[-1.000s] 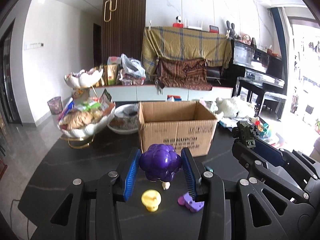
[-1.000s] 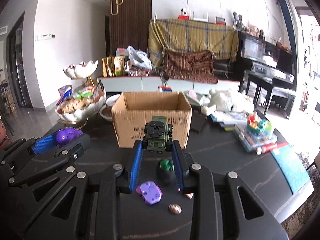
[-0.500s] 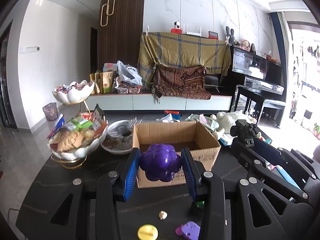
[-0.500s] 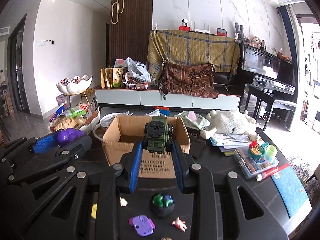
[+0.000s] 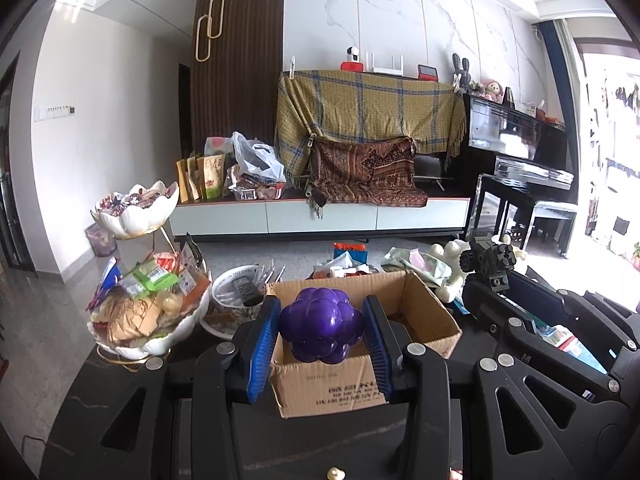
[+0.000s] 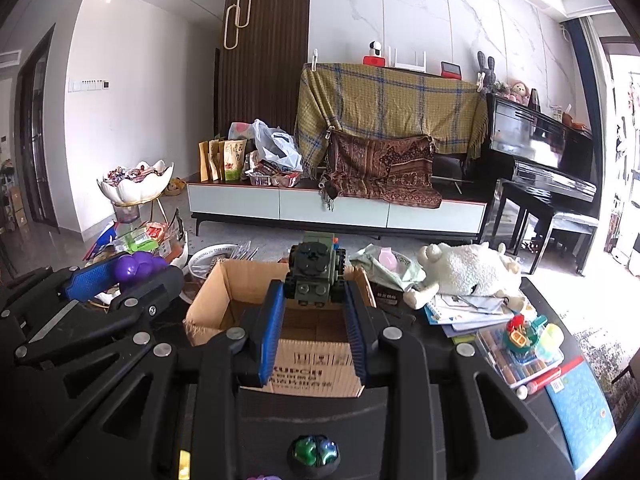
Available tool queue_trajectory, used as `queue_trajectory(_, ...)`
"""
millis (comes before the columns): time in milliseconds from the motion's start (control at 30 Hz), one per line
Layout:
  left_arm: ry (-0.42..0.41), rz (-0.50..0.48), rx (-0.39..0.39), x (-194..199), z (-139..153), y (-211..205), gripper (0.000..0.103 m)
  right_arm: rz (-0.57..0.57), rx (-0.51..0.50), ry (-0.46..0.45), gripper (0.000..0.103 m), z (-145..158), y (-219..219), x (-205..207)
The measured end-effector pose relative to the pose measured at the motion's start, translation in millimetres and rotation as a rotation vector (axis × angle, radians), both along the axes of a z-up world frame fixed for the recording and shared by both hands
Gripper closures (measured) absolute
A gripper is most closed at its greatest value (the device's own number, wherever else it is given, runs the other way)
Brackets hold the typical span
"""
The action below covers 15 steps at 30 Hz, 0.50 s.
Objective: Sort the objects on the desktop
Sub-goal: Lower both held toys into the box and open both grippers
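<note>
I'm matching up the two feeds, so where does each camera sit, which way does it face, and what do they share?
Left wrist: on the left gripper, looking along its fingers at the purple bumpy toy it holds and the cardboard box; right gripper at right edge.
Right wrist: on the right gripper, facing the green toy vehicle it holds; left gripper at left.
Shared: box, both toys, covered furniture, piano.

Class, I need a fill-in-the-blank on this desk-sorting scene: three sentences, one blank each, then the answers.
1. The left gripper holds a bumpy toy coloured ____.
2. The right gripper holds a small green toy ____.
3. Both toys hang over an open ____ box, in front of a white plush animal.

Missing words: purple; tank; cardboard
</note>
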<state>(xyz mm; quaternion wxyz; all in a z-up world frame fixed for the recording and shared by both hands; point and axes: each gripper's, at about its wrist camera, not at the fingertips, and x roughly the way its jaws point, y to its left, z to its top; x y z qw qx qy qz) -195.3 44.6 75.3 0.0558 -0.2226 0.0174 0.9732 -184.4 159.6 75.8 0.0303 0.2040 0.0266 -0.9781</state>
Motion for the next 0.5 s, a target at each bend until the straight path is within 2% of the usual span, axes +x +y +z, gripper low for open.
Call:
queue_trajectory(100,-0.016,0.008,-0.01,-13,-3,1,0.065,0.009,-0.002,-0.024,0.076,-3,-1,-15)
queue_trajectory(300,-0.089,-0.014,0.02,-46,-14,1,0.065,0.013,0.004,-0.067,0.076,-11,2,-43)
queue_trajectory(500,-0.139,-0.016,0.003,-77,-28,8,0.065,0.015,0.001,-0.124,0.076,-23,8,-74)
